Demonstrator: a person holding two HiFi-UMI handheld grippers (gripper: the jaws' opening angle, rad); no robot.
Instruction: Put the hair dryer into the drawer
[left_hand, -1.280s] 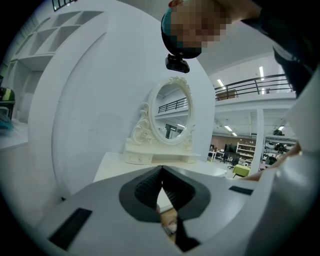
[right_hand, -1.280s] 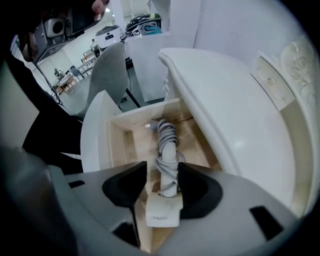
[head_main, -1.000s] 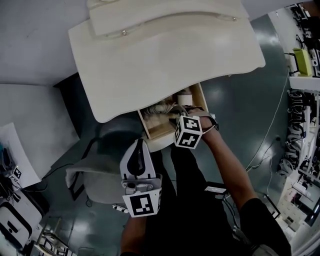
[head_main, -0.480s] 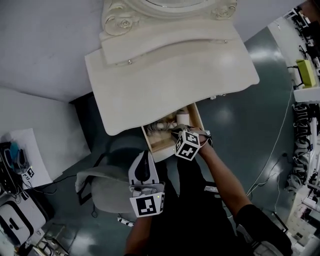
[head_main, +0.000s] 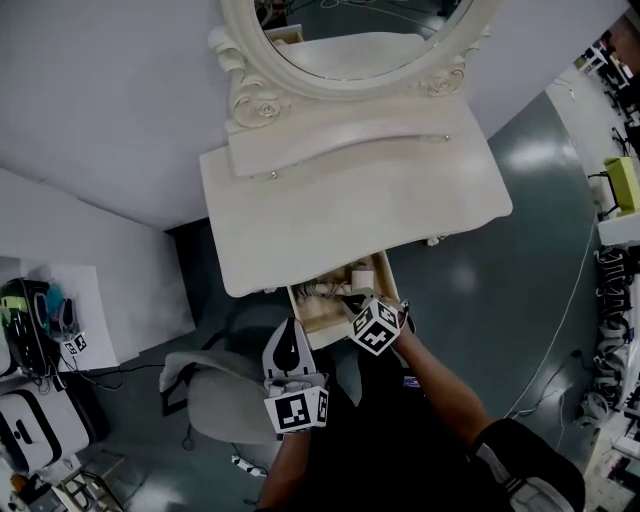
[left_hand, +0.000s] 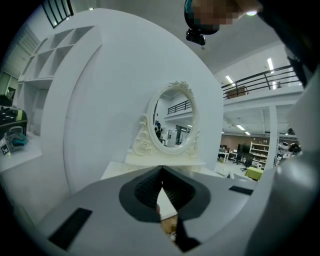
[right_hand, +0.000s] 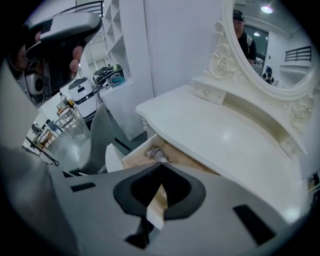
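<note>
In the drawer (head_main: 318, 313) — dryer (head_main: 327, 290) (probably); jaws together.

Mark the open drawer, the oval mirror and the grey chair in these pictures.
drawer (head_main: 320, 313), head view, on the bare wooden bottom near its front.
mirror (left_hand: 172, 122), left gripper view, on the middle of the glass.
chair (head_main: 222, 398), head view, on the grey seat.

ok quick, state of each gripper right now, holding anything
left gripper: closed, nothing between the jaws.
right gripper: closed, nothing held, above the open drawer.
</note>
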